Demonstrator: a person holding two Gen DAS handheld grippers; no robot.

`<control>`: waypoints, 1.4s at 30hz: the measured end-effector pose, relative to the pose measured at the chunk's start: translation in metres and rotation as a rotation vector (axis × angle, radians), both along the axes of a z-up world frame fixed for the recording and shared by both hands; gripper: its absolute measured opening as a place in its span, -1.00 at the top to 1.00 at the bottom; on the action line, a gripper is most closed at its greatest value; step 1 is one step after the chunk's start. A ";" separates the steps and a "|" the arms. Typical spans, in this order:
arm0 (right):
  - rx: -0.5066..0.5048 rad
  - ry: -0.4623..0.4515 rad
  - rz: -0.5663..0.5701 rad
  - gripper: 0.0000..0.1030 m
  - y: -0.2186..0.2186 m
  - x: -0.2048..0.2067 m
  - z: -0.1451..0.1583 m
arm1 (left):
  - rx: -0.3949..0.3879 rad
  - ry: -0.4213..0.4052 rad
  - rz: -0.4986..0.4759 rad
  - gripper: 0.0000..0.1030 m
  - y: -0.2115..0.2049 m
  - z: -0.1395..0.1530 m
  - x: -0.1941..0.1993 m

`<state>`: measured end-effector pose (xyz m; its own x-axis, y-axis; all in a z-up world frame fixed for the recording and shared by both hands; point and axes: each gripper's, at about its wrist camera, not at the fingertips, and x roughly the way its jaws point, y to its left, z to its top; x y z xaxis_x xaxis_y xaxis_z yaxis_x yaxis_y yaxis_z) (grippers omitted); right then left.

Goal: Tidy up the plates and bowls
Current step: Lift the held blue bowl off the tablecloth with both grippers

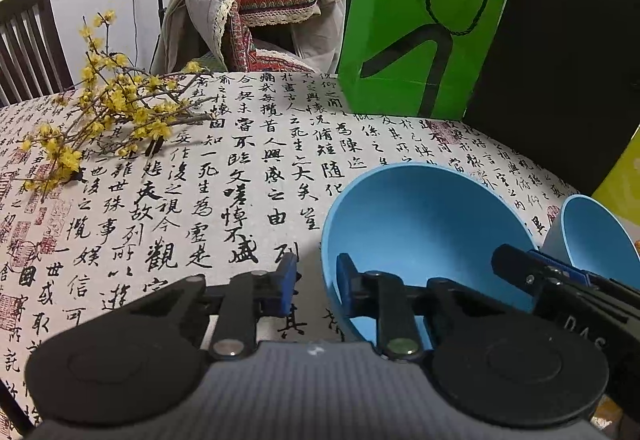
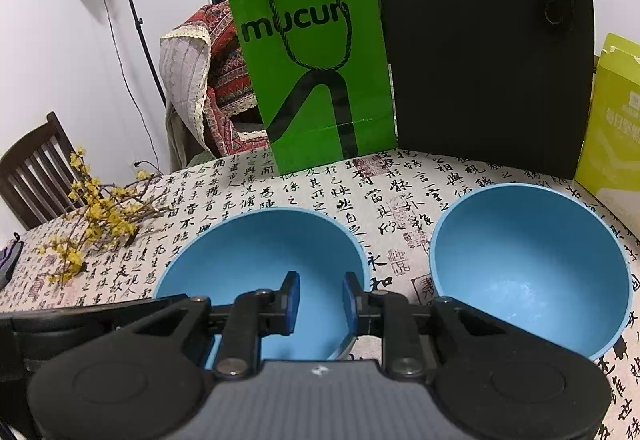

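1. bowls sat side by side on the calligraphy tablecloth [image 1: 200,199]: the blue bowl [image 1: 420,220] in front of the green bag [image 2: 312,79], the second blue bowl [image 2: 528,260] just beside it.
2. your left gripper [image 1: 318,288] straddled one side of the blue bowl's rim, jaws narrow, with cloth showing between the outer pad and the rim.
3. your right gripper [image 2: 320,300] was clamped on the opposite side of that rim.
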<state>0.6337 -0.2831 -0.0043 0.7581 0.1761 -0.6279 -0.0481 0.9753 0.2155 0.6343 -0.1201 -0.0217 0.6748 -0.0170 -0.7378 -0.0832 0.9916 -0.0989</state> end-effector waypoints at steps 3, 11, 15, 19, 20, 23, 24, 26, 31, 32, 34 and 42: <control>0.009 -0.008 -0.005 0.57 -0.002 -0.002 0.003 | 0.000 0.001 0.003 0.56 0.001 0.000 0.000; 0.041 -0.017 -0.017 0.56 -0.012 -0.003 0.007 | 0.006 -0.002 0.008 0.56 0.002 0.001 0.000; 0.037 -0.015 -0.016 0.57 -0.011 -0.003 0.007 | 0.005 -0.003 0.008 0.56 0.002 0.000 -0.001; 0.063 -0.015 -0.004 0.56 -0.012 -0.004 0.008 | 0.002 -0.002 0.009 0.56 0.002 0.000 -0.001; 0.077 -0.015 -0.001 0.56 -0.013 -0.004 0.008 | 0.001 -0.002 0.010 0.56 0.003 0.000 -0.001; 0.101 -0.014 0.015 0.56 -0.016 -0.005 0.010 | -0.004 0.002 0.019 0.56 0.005 -0.002 -0.001; 0.104 -0.009 0.017 0.57 -0.017 -0.004 0.010 | -0.009 0.004 0.022 0.56 0.007 -0.003 -0.001; 0.106 0.002 0.014 0.63 -0.018 -0.004 0.009 | -0.020 0.005 0.021 0.56 0.008 -0.003 -0.001; 0.070 -0.026 -0.013 0.59 -0.015 -0.007 0.013 | -0.011 0.002 0.020 0.56 0.006 -0.002 -0.002; 0.065 -0.039 -0.023 0.59 -0.016 -0.009 0.015 | -0.017 0.006 0.020 0.56 0.006 -0.003 -0.001; 0.058 -0.053 -0.029 0.59 -0.017 -0.011 0.018 | -0.021 0.013 0.021 0.56 0.007 -0.004 0.000; -0.011 0.038 -0.009 0.57 -0.003 0.001 0.000 | -0.029 0.020 0.015 0.56 0.007 -0.006 -0.001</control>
